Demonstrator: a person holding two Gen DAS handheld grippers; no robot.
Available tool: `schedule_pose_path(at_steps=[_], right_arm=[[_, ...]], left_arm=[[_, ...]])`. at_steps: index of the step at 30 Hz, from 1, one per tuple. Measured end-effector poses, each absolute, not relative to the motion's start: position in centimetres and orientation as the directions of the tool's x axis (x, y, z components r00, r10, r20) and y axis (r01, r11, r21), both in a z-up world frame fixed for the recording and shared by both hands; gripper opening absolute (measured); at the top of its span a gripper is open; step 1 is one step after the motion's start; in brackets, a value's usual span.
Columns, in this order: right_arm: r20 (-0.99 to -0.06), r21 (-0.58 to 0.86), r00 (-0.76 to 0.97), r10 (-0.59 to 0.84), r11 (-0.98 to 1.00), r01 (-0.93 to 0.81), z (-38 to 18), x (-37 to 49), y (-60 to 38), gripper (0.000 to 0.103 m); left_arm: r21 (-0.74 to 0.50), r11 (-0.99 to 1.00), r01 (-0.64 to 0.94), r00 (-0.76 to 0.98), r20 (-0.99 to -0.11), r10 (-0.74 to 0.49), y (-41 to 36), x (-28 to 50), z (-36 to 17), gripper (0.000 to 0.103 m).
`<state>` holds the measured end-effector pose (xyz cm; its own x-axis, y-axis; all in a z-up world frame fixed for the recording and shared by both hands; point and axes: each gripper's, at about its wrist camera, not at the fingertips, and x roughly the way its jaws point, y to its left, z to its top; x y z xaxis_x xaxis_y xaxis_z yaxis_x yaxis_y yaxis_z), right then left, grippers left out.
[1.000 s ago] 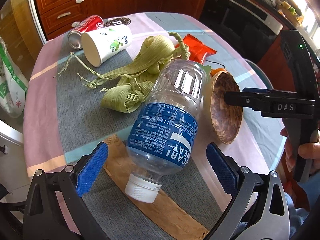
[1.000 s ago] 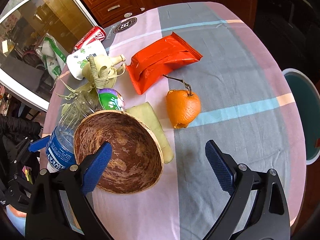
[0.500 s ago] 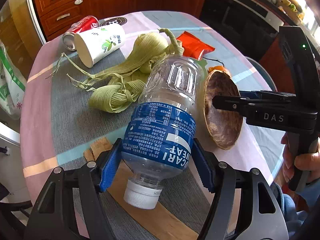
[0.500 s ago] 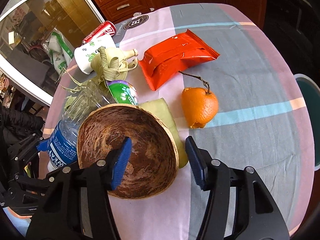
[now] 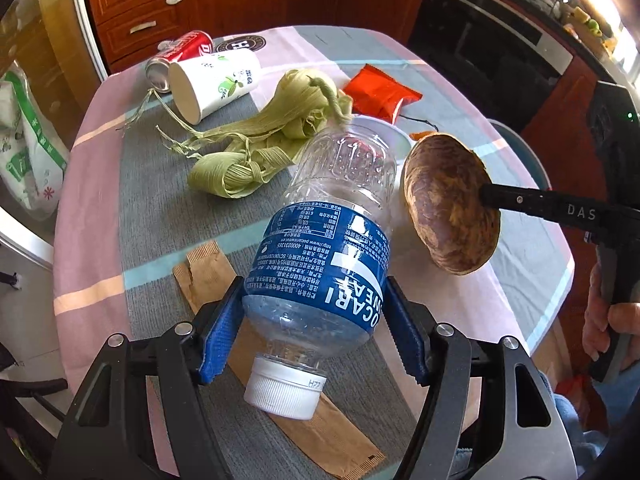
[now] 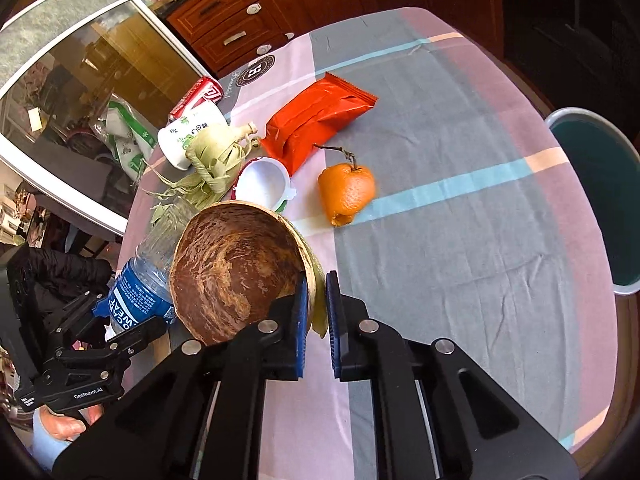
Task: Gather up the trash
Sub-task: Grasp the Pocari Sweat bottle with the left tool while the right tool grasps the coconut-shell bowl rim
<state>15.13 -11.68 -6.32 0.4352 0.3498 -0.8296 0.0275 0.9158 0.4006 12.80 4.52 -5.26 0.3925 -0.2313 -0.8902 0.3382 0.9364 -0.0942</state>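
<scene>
Bottle: clear plastic bottle (image 5: 332, 240) with a blue label and white cap, tilted cap-down toward the camera, clamped across its lower body by the left gripper (image 5: 316, 328); both blue pads press on the label.
Shell: brown coconut-shell half (image 6: 236, 272), lifted on edge, hollow side facing the right wrist camera, just beside the bottle.
Right gripper: the right gripper (image 6: 316, 312) is closing, its 2 pads pinching the shell's rim; something pale green-yellow sits in the pinch with the rim.
Paper strip: brown paper sleeve (image 5: 208, 272) flat on the cloth, under the bottle's cap.
Husks: green corn husks (image 5: 260, 140) heaped past the bottle's base, strands trailing toward the paper cup.
Small tub: white plastic cup (image 6: 264, 184) lying beside the husks, mouth toward the right wrist camera.
Paper cup: white cup with green print (image 5: 212, 84) on its side, touching the red soda can (image 5: 180, 56) behind it.
Wrapper: red snack packet (image 6: 316, 120) flat on the cloth, near the orange.
Orange: orange peel with a stem (image 6: 346, 192), well apart from the shell.
Table: round table under a pink, grey and blue checked cloth (image 6: 460, 240).
Bin: grey bin with a dark teal liner (image 6: 600, 200) at the table's right edge.
Hands: a person's hand (image 5: 608, 320) grips the right tool's handle.
</scene>
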Motion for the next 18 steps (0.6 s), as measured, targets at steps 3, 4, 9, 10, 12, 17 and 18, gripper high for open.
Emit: schedule_pose_path(at_steps=[3, 4, 9, 10, 12, 17, 18], right_arm=[[-0.838, 0.398, 0.418, 0.352, 0.917, 0.025, -6.5, 14.6, -11.8, 0.010], [-0.840, 0.395, 0.414, 0.351, 0.918, 0.022, -6.5, 14.3, -11.7, 0.010], [-0.849, 0.394, 0.387, 0.361, 0.919, 0.007, -7.3, 13.7, -11.7, 0.014], [-0.848, 0.396, 0.387, 0.362, 0.918, 0.010, -7.4, 13.7, -11.8, 0.016], [-0.844, 0.406, 0.387, 0.371, 0.914, 0.009, -7.7, 14.0, -11.8, 0.019], [-0.834, 0.426, 0.380, 0.400, 0.905, -0.018, -8.6, 15.0, -11.2, 0.036], [-0.832, 0.427, 0.381, 0.402, 0.904, -0.022, -8.8, 15.2, -11.0, 0.040]], left_arm=[[-0.093, 0.932, 0.351, 0.378, -0.896, -0.232, 3.7, 12.5, -5.8, 0.069], [-0.094, 0.931, 0.354, 0.373, -0.898, -0.232, 3.5, 12.5, -6.0, 0.069], [-0.073, 0.928, 0.366, 0.350, -0.913, -0.210, 2.9, 12.7, -6.7, 0.069], [-0.068, 0.927, 0.369, 0.347, -0.915, -0.206, 2.9, 13.0, -6.8, 0.069], [-0.061, 0.928, 0.369, 0.346, -0.917, -0.198, 2.8, 13.4, -6.8, 0.069], [-0.032, 0.933, 0.359, 0.334, -0.929, -0.161, 2.6, 14.2, -7.6, 0.071], [-0.029, 0.934, 0.356, 0.336, -0.929, -0.157, 2.6, 14.3, -7.7, 0.071]])
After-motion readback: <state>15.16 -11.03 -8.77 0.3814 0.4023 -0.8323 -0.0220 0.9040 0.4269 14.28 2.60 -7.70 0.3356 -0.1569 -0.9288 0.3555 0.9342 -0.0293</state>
